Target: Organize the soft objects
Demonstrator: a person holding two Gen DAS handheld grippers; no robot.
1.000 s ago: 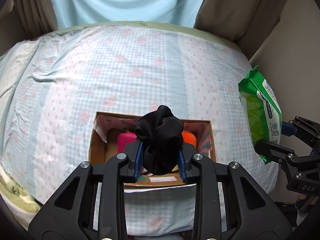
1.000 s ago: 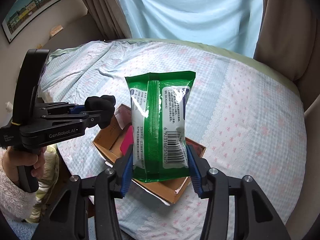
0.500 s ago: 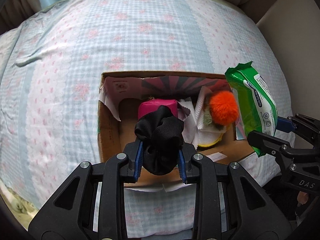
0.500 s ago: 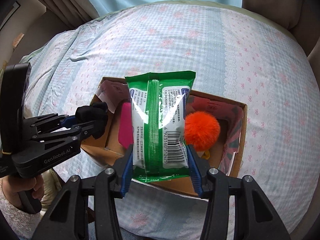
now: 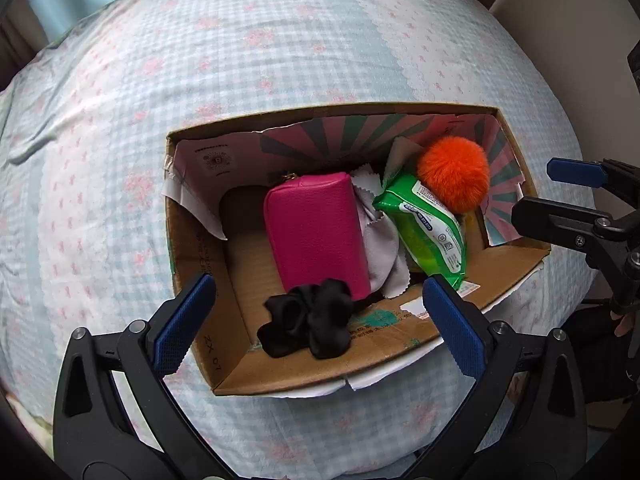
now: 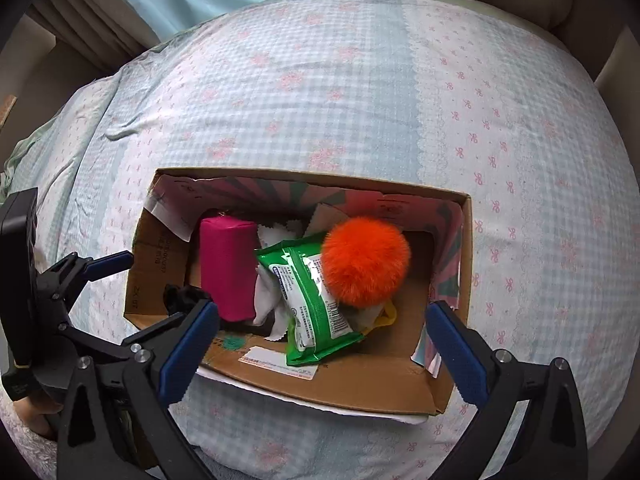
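The drop-off step is judged to be in hand: the fingers of the left gripper [image 5: 316, 312] and right gripper [image 6: 322, 334] have just been opening and stand released, nothing between them. The black scrunchie [image 5: 310, 330] and green wipes pack [image 6: 312, 304] lie inside the cardboard box [image 6: 360, 384] on the bed [image 6: 360, 100]. Next, both grippers are probably to be lifted clear.

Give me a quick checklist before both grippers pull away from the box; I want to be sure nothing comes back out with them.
1. Left gripper jaws open, having just been opening, nothing between the pads: ok.
2. Right gripper jaws open, likewise just opened, pads bare: ok.
3. Black scrunchie lies on the floor of the cardboard box, clear of the pads: ok.
4. Green wipes pack is inside the box, leaning among the orange pompom and grey cloth: ok.
5. Pink pouch sits inside the box: ok.
6. Whether more soft things wait outside the box: cannot tell.
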